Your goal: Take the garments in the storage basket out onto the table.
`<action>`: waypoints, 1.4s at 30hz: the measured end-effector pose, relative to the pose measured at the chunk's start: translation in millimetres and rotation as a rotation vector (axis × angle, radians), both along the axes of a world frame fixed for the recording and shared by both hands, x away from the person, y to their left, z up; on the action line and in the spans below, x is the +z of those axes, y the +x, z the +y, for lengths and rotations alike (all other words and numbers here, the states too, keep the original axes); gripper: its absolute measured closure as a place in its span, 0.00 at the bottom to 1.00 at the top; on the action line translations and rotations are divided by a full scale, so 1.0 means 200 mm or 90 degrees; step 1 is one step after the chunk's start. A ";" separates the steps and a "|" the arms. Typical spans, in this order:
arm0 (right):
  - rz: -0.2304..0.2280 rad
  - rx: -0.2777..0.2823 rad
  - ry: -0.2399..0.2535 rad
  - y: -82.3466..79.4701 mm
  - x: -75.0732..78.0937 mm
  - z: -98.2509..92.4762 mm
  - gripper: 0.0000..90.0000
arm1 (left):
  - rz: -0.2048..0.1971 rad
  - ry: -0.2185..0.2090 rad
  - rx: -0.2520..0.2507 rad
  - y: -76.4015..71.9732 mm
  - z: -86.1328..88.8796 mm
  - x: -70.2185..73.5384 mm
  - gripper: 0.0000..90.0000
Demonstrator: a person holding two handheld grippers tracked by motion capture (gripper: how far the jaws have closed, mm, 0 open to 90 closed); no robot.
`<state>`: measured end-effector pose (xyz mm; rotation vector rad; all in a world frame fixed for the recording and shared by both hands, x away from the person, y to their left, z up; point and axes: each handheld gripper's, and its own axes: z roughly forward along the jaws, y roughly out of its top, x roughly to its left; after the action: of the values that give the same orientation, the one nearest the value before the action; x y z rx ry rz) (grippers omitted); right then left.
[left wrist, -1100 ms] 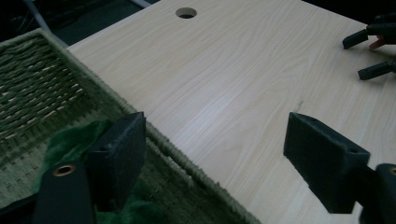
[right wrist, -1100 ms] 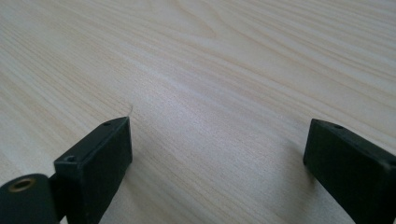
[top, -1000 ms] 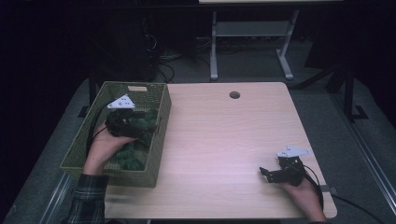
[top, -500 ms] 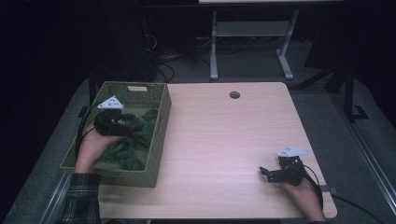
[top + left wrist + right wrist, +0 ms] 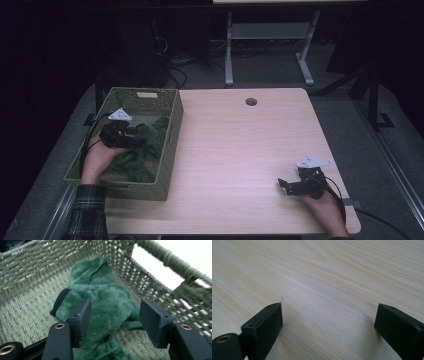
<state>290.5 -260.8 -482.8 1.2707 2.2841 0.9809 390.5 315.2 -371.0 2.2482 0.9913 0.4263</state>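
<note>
Table (image 5: 240, 145) first, with my basket (image 5: 172, 130) on its left edge. Green cloth (image 5: 105, 300) lies inside, between my left gripper's (image 5: 115, 317) jaws, which have just been closing. My right gripper (image 5: 328, 322) rests wide near the front right corner.

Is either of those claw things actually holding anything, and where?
Not yet. The left gripper has been closing around the green fuzzy cloth's middle fold in the basket. The right gripper holds nothing.
</note>
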 end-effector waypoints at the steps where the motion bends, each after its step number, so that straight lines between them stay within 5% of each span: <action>1: 0.000 0.000 0.000 0.00 0.00 0.00 0.09 | 0.003 0.000 0.000 0.01 0.00 -0.01 0.45; 18: 0.000 0.000 0.000 0.00 0.00 0.00 0.09 | 0.061 0.056 0.005 0.07 -0.01 -0.14 0.40; 24: 0.000 0.000 0.000 0.00 0.00 0.00 0.08 | 0.085 0.057 0.014 0.08 0.00 -0.17 0.52; 28: 0.000 0.000 0.000 0.00 0.00 0.00 0.09 | 0.097 0.068 0.012 0.07 0.00 -0.17 0.73; 31: 0.000 0.000 0.000 0.00 0.00 0.00 0.09 | 0.107 0.060 0.012 0.07 0.01 -0.16 0.88; 36: 0.000 0.000 0.000 0.00 0.00 0.00 0.09 | 0.117 0.015 0.020 0.07 0.03 -0.13 0.93; 42: 0.000 0.000 0.000 0.00 0.00 0.00 0.09 | 0.117 -0.078 0.036 0.05 0.07 -0.07 0.94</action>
<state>290.5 -260.9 -482.8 1.2704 2.2841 0.9813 400.6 330.0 -384.0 2.1811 1.1446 0.1793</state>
